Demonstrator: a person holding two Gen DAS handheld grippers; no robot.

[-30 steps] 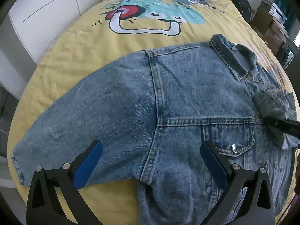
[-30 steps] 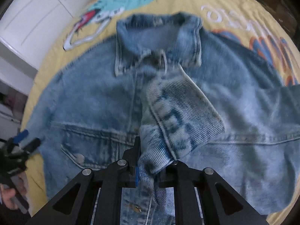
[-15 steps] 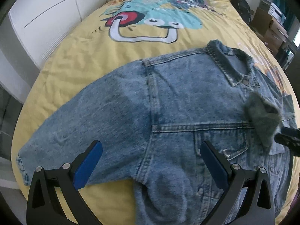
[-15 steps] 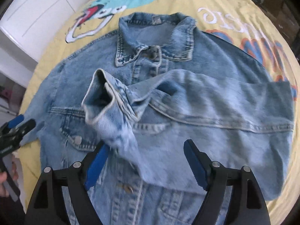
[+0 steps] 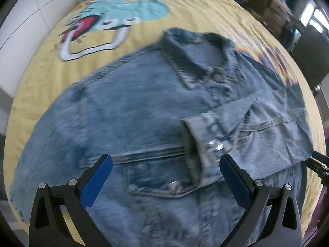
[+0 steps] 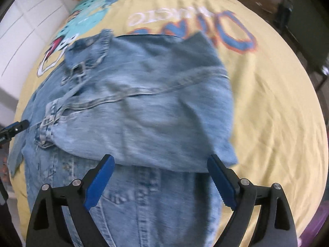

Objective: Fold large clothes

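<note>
A light blue denim jacket [image 5: 144, 111] lies front up on a yellow printed bedspread [image 5: 41, 68], collar [image 5: 197, 47] toward the far end. Its one sleeve [image 6: 156, 115] lies folded across the chest, the cuff [image 5: 203, 135] resting near the chest pocket. My left gripper [image 5: 165, 177] hovers open above the pocket area with nothing between its fingers. My right gripper [image 6: 160, 179] hangs over the folded sleeve's lower edge, its jaws still opening and holding nothing. The left gripper's tip [image 6: 14, 128] shows at the left edge of the right wrist view.
White cupboard doors [image 5: 30, 20] run along the bed's left side. Cardboard boxes [image 5: 273, 4] and dark furniture [image 5: 308, 61] stand beyond the right side. Bare bedspread [image 6: 277, 103] lies right of the jacket.
The right gripper let go of the sleeve cuff, opened and drew off to the right; the sleeve now lies across the chest. The left gripper moved right, over the chest.
</note>
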